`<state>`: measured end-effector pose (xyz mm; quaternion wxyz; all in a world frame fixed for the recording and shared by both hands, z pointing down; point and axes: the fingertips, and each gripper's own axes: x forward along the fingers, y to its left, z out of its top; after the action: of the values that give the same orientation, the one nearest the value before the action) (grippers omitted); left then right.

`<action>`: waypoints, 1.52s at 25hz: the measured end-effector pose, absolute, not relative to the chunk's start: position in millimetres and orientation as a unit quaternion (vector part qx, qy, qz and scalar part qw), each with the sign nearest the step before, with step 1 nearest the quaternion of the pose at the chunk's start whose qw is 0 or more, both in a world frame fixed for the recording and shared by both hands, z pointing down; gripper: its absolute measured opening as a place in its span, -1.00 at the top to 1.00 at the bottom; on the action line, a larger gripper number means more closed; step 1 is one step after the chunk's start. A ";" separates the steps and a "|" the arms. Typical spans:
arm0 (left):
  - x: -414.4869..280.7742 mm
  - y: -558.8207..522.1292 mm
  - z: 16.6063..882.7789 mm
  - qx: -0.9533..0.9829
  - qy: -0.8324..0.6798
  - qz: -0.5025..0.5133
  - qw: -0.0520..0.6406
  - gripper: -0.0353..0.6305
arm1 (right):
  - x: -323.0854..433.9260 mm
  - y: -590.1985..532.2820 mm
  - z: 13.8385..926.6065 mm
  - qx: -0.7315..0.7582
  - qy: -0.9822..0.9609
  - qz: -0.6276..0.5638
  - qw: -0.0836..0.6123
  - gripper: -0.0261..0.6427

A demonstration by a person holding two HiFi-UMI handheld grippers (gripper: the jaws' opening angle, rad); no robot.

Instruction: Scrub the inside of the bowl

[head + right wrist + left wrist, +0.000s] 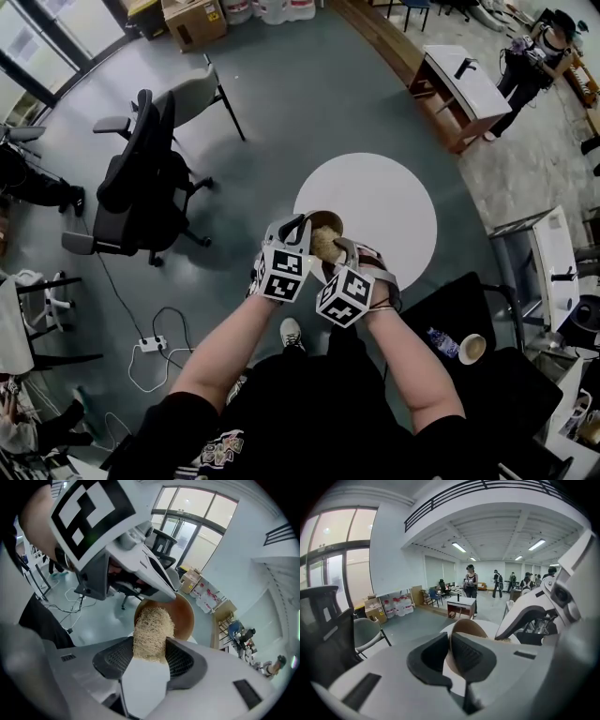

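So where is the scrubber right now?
Centre of the right gripper view, the scrubber sits clamped in the right gripper, its tip in the bowl.

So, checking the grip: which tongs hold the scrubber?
The right tongs, clamped on the straw-coloured scrubber; the left tongs pinch the rim of the brown bowl instead.

Round white table (398, 202), black office chair (139, 183), power strip (150, 345) on grey floor (309, 103).

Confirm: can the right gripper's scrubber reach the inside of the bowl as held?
Probably yes. The bowl opens toward the right gripper, the scrubber is at its mouth, and the left gripper clamps only the rim.
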<state>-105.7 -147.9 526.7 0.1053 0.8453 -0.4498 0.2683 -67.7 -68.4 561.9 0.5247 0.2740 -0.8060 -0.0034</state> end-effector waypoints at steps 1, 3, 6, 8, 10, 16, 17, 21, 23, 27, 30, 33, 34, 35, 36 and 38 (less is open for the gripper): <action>-106.0 -146.6 526.3 0.844 -0.452 0.270 0.101 0.81 | -72.6 -66.2 559.4 0.274 -0.811 0.005 0.517 0.26; -108.2 -145.4 525.0 0.841 -0.460 0.267 0.099 0.81 | -81.3 -63.4 553.3 0.277 -0.820 0.024 0.500 0.26; -112.3 -142.7 522.8 0.839 -0.468 0.256 0.106 0.81 | -87.4 -61.5 547.0 0.282 -0.824 0.030 0.490 0.26; -113.4 -140.9 521.2 0.841 -0.466 0.256 0.102 0.81 | -87.5 -60.1 546.5 0.281 -0.823 0.026 0.493 0.26; -113.7 -139.9 521.5 0.842 -0.461 0.261 0.097 0.82 | -84.6 -58.9 547.1 0.277 -0.820 0.016 0.502 0.26; -112.6 -134.0 522.9 0.848 -0.444 0.276 0.084 0.82 | -61.5 -60.2 554.1 0.263 -0.786 -0.040 0.558 0.26; -111.2 -132.5 522.3 0.851 -0.438 0.281 0.075 0.82 | -56.0 -62.8 554.1 0.266 -0.779 -0.052 0.565 0.26; -103.5 -128.2 519.7 0.859 -0.410 0.301 0.049 0.82 | -47.2 -71.1 545.8 0.267 -0.764 -0.099 0.579 0.25; -97.4 -125.5 517.1 0.865 -0.388 0.317 0.024 0.82 | -49.4 -73.6 540.8 0.257 -0.748 -0.148 0.594 0.26; -83.0 -119.8 506.2 0.875 -0.330 0.351 -0.052 0.82 | -51.7 -74.6 533.3 0.206 -0.691 -0.275 0.636 0.25; -76.7 -115.4 500.8 0.873 -0.294 0.377 -0.101 0.82 | -49.3 -72.6 530.4 0.179 -0.671 -0.313 0.648 0.25; -77.5 -117.3 494.4 0.876 -0.306 0.362 -0.092 0.82 | -51.4 -74.3 527.3 0.194 -0.688 -0.288 0.637 0.25; -78.5 -118.2 492.5 0.876 -0.315 0.354 -0.087 0.82 | -51.4 -74.6 526.8 0.201 -0.694 -0.275 0.635 0.26; -79.6 -118.6 491.1 0.875 -0.325 0.348 -0.085 0.82 | -51.1 -74.7 526.0 0.208 -0.698 -0.261 0.634 0.25; -80.8 -118.8 490.0 0.874 -0.334 0.342 -0.083 0.82 | -50.4 -74.3 525.6 0.214 -0.701 -0.248 0.633 0.26; -84.4 -120.0 487.9 0.872 -0.355 0.328 -0.078 0.82 | -47.7 -71.9 528.1 0.221 -0.705 -0.224 0.636 0.26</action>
<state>-84.4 -120.0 487.9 -0.0782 0.8718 -0.3552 0.3283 -47.7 -71.9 528.1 0.6357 0.2211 -0.7048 -0.2241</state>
